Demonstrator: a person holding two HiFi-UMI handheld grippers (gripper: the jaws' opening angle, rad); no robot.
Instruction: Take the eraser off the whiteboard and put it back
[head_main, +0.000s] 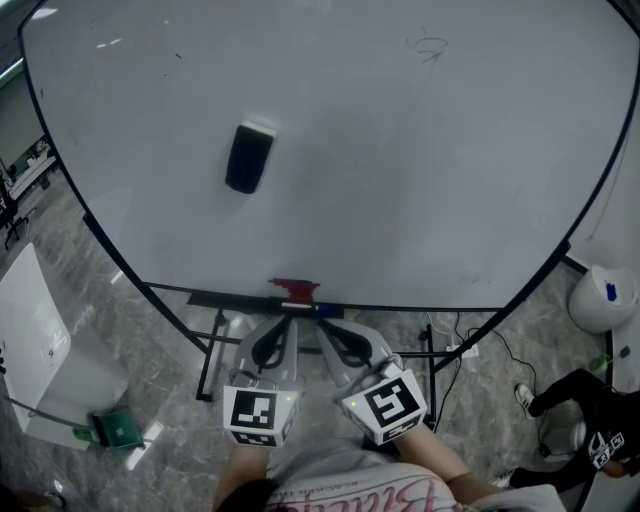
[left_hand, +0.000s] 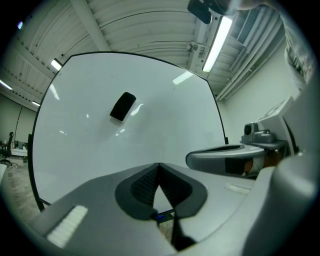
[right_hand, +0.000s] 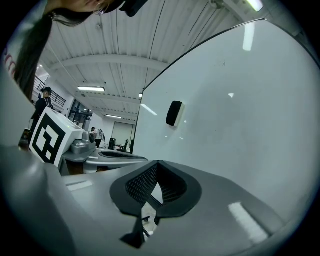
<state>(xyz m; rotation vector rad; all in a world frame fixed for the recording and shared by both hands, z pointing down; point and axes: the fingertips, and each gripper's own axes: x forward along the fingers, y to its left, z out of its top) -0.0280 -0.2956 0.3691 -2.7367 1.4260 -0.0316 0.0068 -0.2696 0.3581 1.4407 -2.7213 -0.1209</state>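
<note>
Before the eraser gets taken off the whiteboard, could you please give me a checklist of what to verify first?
1. The eraser sits on the whiteboard: ok.
2. Jaws of the left gripper open for a grasp: not ok, shut and empty.
3. Jaws of the right gripper open: not ok, shut and empty.
4. A gripper at the eraser: not ok, both are low by the board's bottom edge.
5. Bare board between them and the eraser: ok.
</note>
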